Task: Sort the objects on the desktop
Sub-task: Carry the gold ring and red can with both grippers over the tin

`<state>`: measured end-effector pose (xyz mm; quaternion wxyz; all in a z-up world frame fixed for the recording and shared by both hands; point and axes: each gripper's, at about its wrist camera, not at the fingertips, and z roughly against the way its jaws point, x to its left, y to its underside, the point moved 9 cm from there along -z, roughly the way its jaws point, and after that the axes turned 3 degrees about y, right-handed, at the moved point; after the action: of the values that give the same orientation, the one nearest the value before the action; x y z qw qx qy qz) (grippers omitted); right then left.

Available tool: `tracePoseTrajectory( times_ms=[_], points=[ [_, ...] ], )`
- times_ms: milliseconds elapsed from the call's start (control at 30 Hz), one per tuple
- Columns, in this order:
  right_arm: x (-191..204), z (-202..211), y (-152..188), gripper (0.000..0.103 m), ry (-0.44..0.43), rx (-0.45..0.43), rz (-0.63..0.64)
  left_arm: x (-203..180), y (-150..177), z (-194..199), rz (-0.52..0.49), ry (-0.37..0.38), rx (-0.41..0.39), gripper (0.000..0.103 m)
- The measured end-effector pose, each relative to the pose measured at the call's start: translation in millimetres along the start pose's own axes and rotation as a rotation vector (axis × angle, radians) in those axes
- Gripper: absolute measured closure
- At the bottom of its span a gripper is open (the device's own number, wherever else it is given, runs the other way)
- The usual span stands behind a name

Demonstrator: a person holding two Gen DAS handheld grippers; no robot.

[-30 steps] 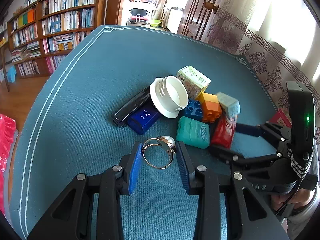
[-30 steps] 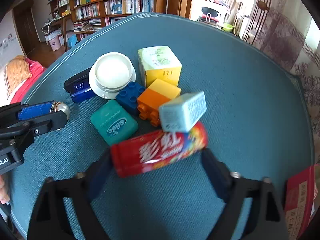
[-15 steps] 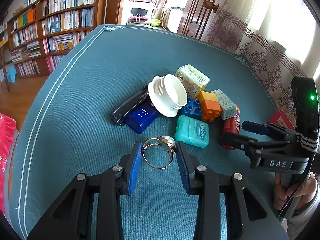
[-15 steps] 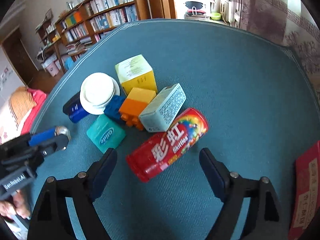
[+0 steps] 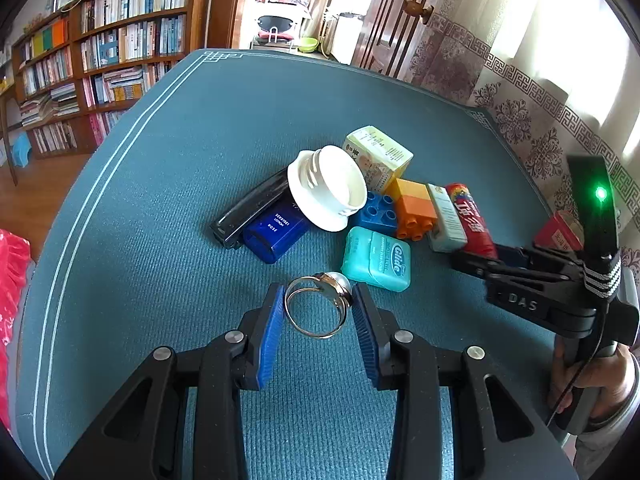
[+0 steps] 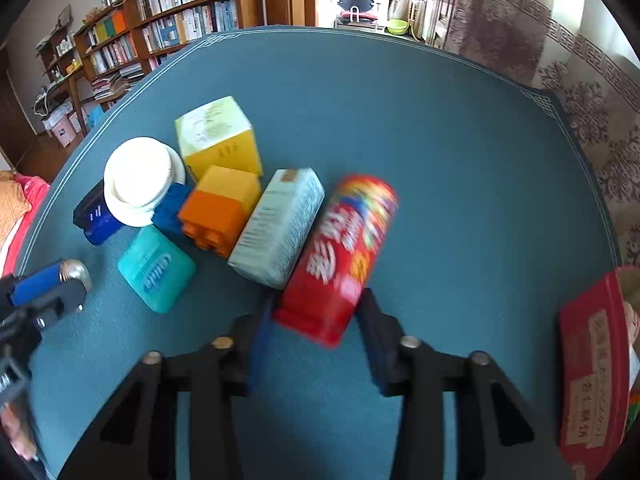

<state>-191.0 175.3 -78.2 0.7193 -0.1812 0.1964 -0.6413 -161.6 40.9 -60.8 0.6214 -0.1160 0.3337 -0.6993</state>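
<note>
My left gripper [image 5: 318,312] is shut on a gold ring with a pearl [image 5: 320,308] just above the teal mat, in front of a pile of objects. The pile holds a teal Glide floss box [image 5: 376,260], a white cap [image 5: 328,188], a dark blue bottle [image 5: 276,228], a black stapler [image 5: 248,212], blue [image 5: 374,212] and orange-yellow bricks [image 5: 414,208], a yellow-green carton [image 5: 380,152], a pale blue box [image 5: 446,216] and a red Skittles tube [image 6: 340,256]. My right gripper [image 6: 312,320] stands around the near end of the tube, which lies on the mat; the view is blurred.
A red box [image 6: 588,368] lies at the right edge of the mat. Bookshelves [image 5: 104,60] stand beyond the far left edge. The mat's white border [image 5: 100,184] curves along the left. The right gripper's body [image 5: 552,284] is right of the pile.
The right gripper has swung the Skittles tube from crosswise to pointing away and set it beside the pale blue box, and has narrowed around its near end. The left gripper has held still with the ring.
</note>
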Motion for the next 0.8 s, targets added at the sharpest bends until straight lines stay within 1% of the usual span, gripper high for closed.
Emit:
tracePoseTrajectory(
  times_ms=[100, 200, 300, 367, 433, 467, 667, 800],
  points=[
    [-12.7, 7.8, 7.3, 0.065, -0.005, -0.010, -0.038, -2.0, 1.0, 0.0, -0.002, -0.001, 0.001, 0.065],
    [-24.8, 22.0, 14.6, 0.067, -0.024, -0.041, -0.079, -6.7, 2.3, -0.1, -0.009, 0.001, 0.005, 0.065],
    [-18.1, 34.1, 12.5, 0.068, -0.042, -0.080, -0.097, -14.7, 3.4, 3.3, -0.023, 0.008, 0.002, 0.065],
    [-39.3, 57.1, 31.3, 0.069, -0.048, -0.110, -0.104, -19.8, 3.2, 6.1, -0.032, 0.016, -0.002, 0.065],
    [-45.4, 69.9, 35.3, 0.070, -0.055, -0.137, -0.114, -27.5, 2.9, 10.1, -0.045, 0.024, -0.009, 0.065],
    [-35.5, 69.5, 31.5, 0.070, -0.057, -0.148, -0.121, -31.0, 2.7, 11.6, -0.050, 0.028, -0.011, 0.065],
    [-61.5, 102.7, 39.7, 0.070, -0.072, -0.214, -0.160, -59.8, 0.7, 23.5, -0.098, 0.062, -0.028, 0.065],
    [-68.5, 124.2, 41.4, 0.070, -0.072, -0.270, -0.183, -83.1, -1.2, 30.5, -0.140, 0.086, -0.037, 0.065]
  ],
)
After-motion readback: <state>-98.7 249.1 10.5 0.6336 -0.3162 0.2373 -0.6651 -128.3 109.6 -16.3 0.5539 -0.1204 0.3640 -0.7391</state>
